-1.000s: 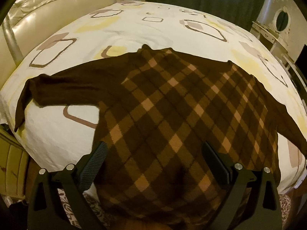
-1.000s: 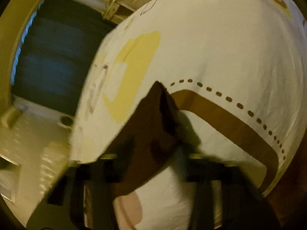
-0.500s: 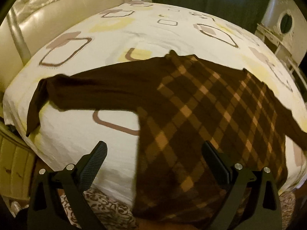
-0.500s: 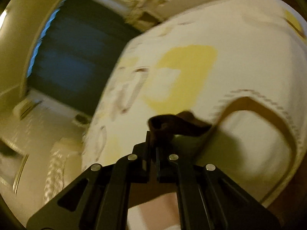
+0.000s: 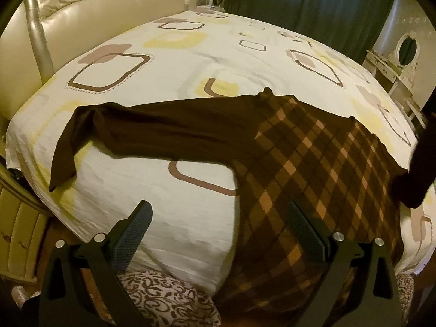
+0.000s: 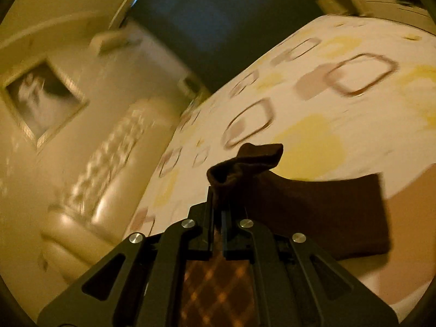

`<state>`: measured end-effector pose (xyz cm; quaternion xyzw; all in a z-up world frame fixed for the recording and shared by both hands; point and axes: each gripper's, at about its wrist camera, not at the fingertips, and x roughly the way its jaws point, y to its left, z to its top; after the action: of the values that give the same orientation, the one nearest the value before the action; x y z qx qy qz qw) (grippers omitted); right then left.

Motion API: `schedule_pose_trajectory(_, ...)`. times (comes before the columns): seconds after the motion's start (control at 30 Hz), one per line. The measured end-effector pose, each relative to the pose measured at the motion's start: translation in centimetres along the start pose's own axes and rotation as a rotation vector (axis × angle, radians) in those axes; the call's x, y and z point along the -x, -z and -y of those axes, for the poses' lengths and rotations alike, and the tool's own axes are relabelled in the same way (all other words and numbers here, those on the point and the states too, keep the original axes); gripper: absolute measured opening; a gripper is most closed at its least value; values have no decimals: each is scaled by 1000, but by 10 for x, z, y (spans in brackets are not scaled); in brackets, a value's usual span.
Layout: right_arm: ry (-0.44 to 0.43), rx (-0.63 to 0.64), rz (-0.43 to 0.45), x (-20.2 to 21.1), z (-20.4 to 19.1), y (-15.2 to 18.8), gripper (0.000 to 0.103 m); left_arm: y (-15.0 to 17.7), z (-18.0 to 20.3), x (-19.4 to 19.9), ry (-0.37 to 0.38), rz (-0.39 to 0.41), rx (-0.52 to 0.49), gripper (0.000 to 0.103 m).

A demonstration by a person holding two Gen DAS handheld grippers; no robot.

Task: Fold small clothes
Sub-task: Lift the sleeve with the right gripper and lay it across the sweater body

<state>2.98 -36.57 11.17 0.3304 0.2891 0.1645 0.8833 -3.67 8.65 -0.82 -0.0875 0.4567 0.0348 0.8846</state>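
A brown sweater (image 5: pixel 313 163) with a tan diamond pattern lies spread on the bed (image 5: pixel 190 62), its hem hanging over the near edge. Its plain brown left sleeve (image 5: pixel 152 133) stretches out flat to the left, the cuff drooping off the bed's side. My left gripper (image 5: pixel 218 234) hovers open above the near edge with nothing between its fingers. My right gripper (image 6: pixel 216 204) is shut on the cuff of the right sleeve (image 6: pixel 299 207) and holds it lifted above the bed. In the left wrist view that raised sleeve (image 5: pixel 419 171) shows at the far right.
A padded cream headboard (image 5: pixel 90 13) lines the bed's left side. Dark curtains (image 5: pixel 299 0) hang behind. A white dresser with an oval mirror (image 5: pixel 406 51) stands at the right. A patterned cloth (image 5: pixel 169 299) lies below the near edge.
My right gripper has closed on the sleeve cuff, lifted it off the bed and rolled. The left gripper has shifted left, so the sweater sits further right in its view.
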Motion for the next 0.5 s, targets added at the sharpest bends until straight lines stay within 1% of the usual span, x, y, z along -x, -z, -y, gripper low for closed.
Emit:
schedule_pose_trajectory(0.1, -32, 55, -95, -51, -37, 19, 3, 1, -5, 2, 7, 7, -1, 98)
schedule_pose_trajectory(0.13, -46, 76, -136, -72, -53, 31, 3, 2, -6, 2, 9, 9, -1, 98)
schedule_pose_trajectory(0.2, -59, 95, -187, -85, -72, 58, 3, 3, -10, 2, 19, 10, 2, 98)
schedule_pose_trajectory(0.27, -78, 124, -264, -114, -100, 88, 3, 4, -15, 2, 22, 13, 7, 98)
schedule_pose_trajectory(0.33, -81, 152, -313, -139, -114, 104, 3, 4, -20, 1, 21, 16, 12, 98)
schedule_pose_trajectory(0.4, -83, 171, -383, -163, -124, 127, 3, 5, -27, -1, 19, 16, 23, 98)
schedule_pose_trajectory(0.5, -53, 222, -463, -189, -133, 161, 3, 7, -36, -5, 24, 8, 50, 98)
